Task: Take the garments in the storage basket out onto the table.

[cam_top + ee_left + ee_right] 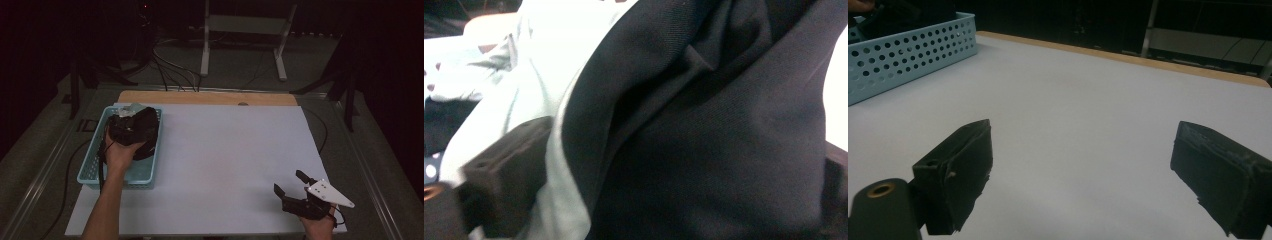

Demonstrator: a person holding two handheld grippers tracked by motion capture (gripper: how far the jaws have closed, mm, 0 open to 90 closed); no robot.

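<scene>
My left gripper (131,126) is down inside the light blue basket (92,170) at the left side of the table, pushed into the clothes there. Its jaws stand wide, one on each side of a thick fold of black cloth (704,130), and I cannot tell whether the pads press on it. Pale mint fabric (539,80) lies just beside the black cloth, against the jaw at the left of the left gripper view. My right gripper (1088,185) sits low at the near right corner of the table with its jaws spread apart and nothing between them; the grey three-cornered plate (330,194) rides on top of it. Under both is a white sheet (235,160) that covers most of the table, with a strip of bare wooden top (207,97) showing along the far edge. Beyond that the room is dark: a grey floor (240,75) with loose cables (172,70) and a white metal frame (245,30) standing on it
</scene>
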